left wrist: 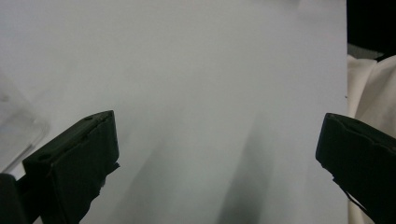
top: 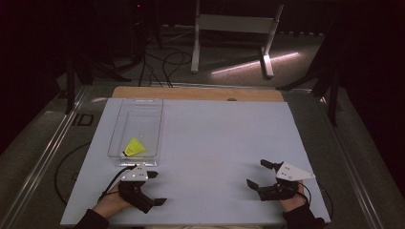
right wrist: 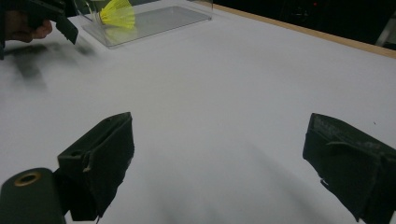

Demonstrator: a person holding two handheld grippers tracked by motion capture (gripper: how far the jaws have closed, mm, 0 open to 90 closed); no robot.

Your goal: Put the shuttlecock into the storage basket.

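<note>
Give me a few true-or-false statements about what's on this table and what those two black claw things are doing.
1. The yellow object lies inside the clear tray. True.
2. The left gripper is clamped on the yellow object. False: its jaws are open and hold nothing.
3. The right gripper is open. True.
4. The tray sits nearer the right gripper. False: it lies just beyond the left one.

2 hand-held black grippers, dark sleeves

The left gripper (top: pixel 154 188) and right gripper (top: pixel 261 173) each have 2 blocky matte-black jaws, a pale grey 3-cornered plate on top and a thin black cable trailing back. A brass-ringed hole marks the right gripper's body. The person's left hand (top: pixel 111 202) and right hand (top: pixel 292 200) emerge from dark sleeves.
</note>
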